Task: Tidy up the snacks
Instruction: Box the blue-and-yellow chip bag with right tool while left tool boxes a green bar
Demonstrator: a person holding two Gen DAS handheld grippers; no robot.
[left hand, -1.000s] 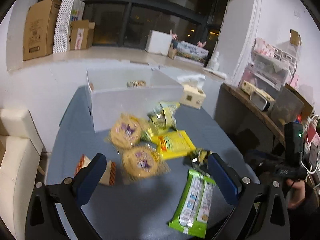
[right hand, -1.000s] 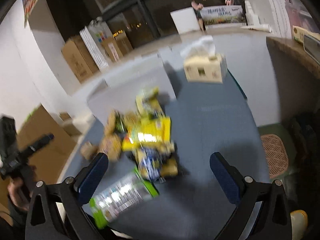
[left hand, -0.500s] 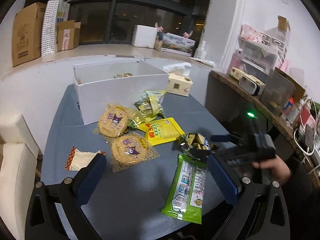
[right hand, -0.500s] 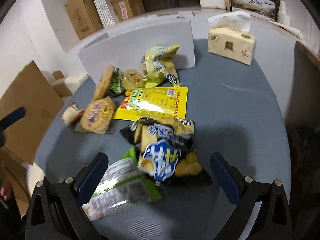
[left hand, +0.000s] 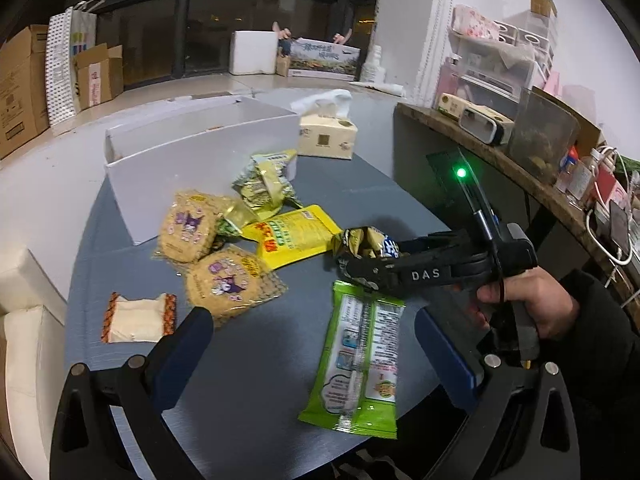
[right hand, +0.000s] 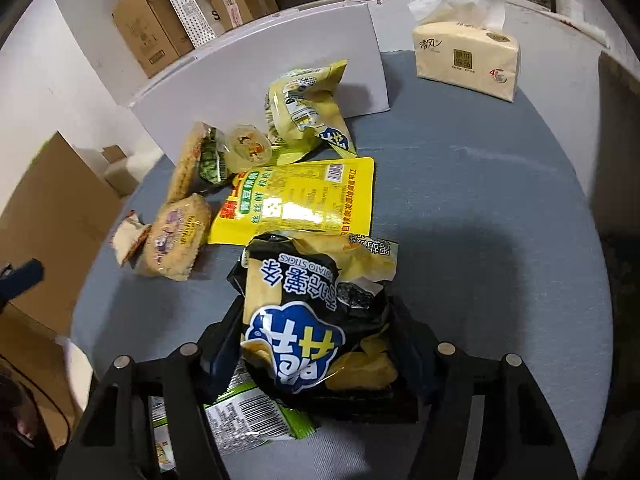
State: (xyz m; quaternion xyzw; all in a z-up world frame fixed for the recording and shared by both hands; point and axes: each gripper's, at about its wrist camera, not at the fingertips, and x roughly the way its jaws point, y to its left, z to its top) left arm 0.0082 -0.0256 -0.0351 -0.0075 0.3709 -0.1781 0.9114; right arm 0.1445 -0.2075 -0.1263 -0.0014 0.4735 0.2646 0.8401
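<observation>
Snack packs lie on a round blue-grey table (left hand: 256, 376). My right gripper (right hand: 316, 344) is shut on a black potato-sticks bag (right hand: 312, 312); in the left wrist view it (left hand: 360, 270) reaches in from the right onto that bag (left hand: 364, 242). My left gripper (left hand: 316, 336) is open and empty, above the near table edge, with a green pack (left hand: 360, 360) between its fingers. A flat yellow pack (left hand: 292, 236), two round cookie packs (left hand: 228, 280), a pale yellow bag (left hand: 266, 184) and a small white wafer pack (left hand: 138, 318) lie further off. A white open box (left hand: 192, 156) stands behind them.
A tissue box (left hand: 326, 136) stands at the table's far right. A wooden shelf (left hand: 500, 160) with clutter runs along the right. Cardboard boxes (left hand: 24, 80) stand on a ledge at the back left. A white seat (left hand: 24, 320) is at the left.
My right gripper moved in on the black potato-sticks bag and closed on it. My left gripper stayed open and shifted slightly closer to the table.
</observation>
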